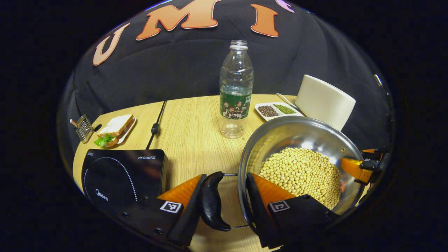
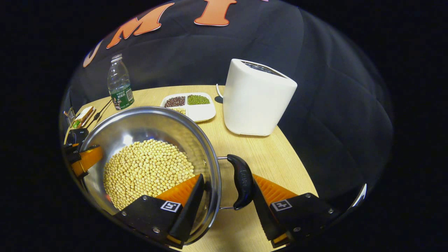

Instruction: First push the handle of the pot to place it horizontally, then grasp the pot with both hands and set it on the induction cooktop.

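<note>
Both handles lie level and each gripper, left and right, straddles handle and pot rim with jaws wide, so clamping, lifting and carrying to the cooktop beside the left gripper remain.

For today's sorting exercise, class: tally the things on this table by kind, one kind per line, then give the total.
Cooking gear: 2 (pot, induction cooktop)
Other appliances: 1 (white toaster)
Drink containers: 1 (bottle)
Food servings: 2 (sandwich plate, divided bean tray)
Small metal racks: 1 (rack)
Total: 7
</note>
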`<action>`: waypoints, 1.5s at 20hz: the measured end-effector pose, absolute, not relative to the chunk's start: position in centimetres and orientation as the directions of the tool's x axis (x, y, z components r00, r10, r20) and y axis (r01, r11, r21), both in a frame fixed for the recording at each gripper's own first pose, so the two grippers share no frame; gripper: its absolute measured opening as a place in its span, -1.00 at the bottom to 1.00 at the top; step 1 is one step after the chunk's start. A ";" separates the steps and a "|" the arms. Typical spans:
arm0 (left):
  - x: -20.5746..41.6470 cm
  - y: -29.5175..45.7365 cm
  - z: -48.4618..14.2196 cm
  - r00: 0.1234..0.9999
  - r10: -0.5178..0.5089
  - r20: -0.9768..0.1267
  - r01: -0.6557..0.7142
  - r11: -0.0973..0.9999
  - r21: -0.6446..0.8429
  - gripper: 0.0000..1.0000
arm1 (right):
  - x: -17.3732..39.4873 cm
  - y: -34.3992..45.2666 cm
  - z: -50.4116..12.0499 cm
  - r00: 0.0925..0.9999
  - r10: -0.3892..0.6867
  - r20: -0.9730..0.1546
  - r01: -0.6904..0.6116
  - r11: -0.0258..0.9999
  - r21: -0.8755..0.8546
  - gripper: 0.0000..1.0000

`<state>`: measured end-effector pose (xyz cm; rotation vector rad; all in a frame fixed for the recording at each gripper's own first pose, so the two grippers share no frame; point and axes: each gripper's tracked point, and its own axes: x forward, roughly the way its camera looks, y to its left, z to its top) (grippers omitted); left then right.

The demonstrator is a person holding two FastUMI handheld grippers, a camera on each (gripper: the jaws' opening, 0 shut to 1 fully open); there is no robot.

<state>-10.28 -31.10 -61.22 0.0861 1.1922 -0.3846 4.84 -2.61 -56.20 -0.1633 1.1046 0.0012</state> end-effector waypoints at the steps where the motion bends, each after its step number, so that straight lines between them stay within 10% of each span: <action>1: -10.1 -31.1 -61.2 0.323 -0.246 -0.914 0.334 0.933 -0.133 0.51 | 4.9 -2.6 -56.0 0.459 -0.079 -0.885 -0.085 0.988 -0.133 0.56; 30: -7.8 -23.1 -51.1 0.490 -0.197 -0.849 0.302 0.952 -0.047 0.36 | 3.8 4.0 -44.9 0.618 -0.058 -0.784 -0.141 0.973 -0.182 0.43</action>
